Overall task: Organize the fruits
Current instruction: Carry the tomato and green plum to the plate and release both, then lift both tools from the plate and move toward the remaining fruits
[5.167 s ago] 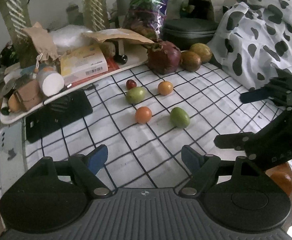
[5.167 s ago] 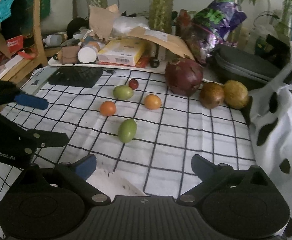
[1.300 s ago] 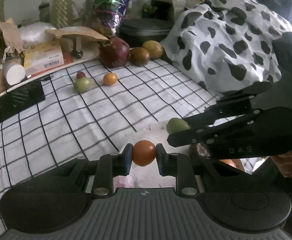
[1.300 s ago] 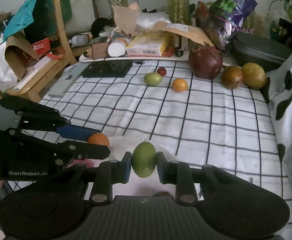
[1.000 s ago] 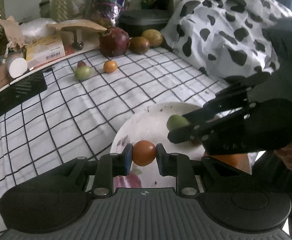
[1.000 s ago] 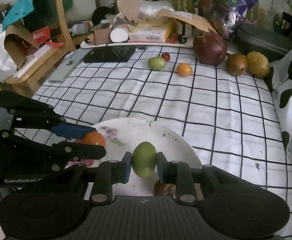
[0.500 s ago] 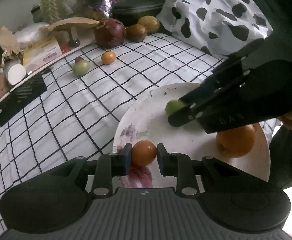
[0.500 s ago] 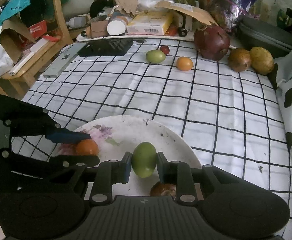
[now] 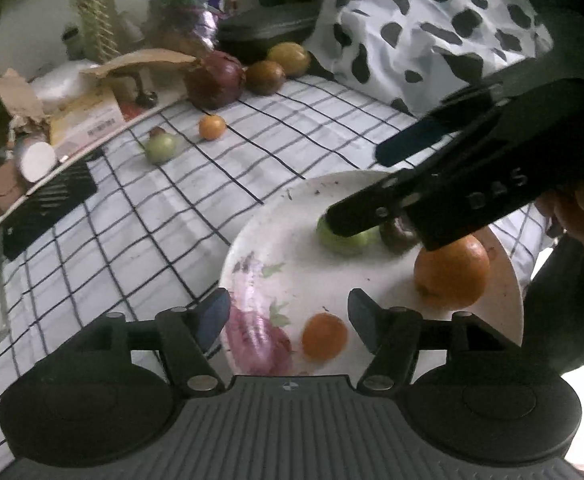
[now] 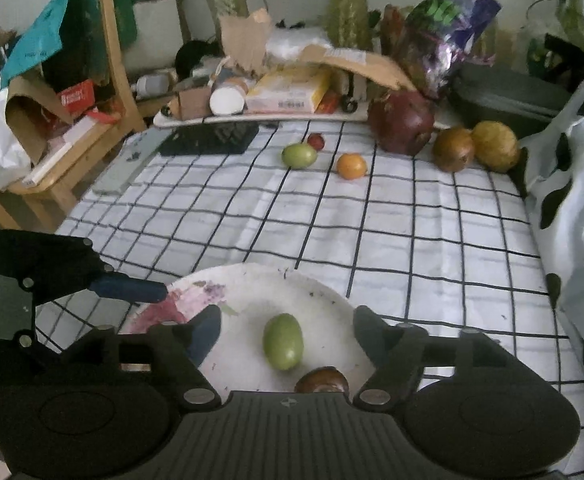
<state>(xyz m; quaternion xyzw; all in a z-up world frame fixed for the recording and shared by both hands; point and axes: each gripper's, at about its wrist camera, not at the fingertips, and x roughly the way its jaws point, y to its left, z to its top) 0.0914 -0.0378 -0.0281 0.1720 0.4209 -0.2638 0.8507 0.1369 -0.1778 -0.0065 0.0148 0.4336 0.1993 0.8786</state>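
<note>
**Both fruits down on the plate**

Left gripper (image 9: 283, 314) hangs with jaws spread wide, the small orange fruit (image 9: 324, 337) lying free on the white plate (image 9: 292, 236) between them. Right gripper (image 10: 287, 332) gapes too, green fruit (image 10: 283, 341) resting loose on the plate. Farther back, on the checked cloth (image 10: 392, 216), a green tomato (image 10: 298, 155) and an orange one (image 10: 351, 165) wait.

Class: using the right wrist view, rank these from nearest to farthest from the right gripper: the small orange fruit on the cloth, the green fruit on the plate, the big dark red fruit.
1. green fruit, on the plate, between the right gripper fingers.
2. small orange fruit, mid-cloth, right of centre.
3. big dark red fruit, at the far edge.
</note>
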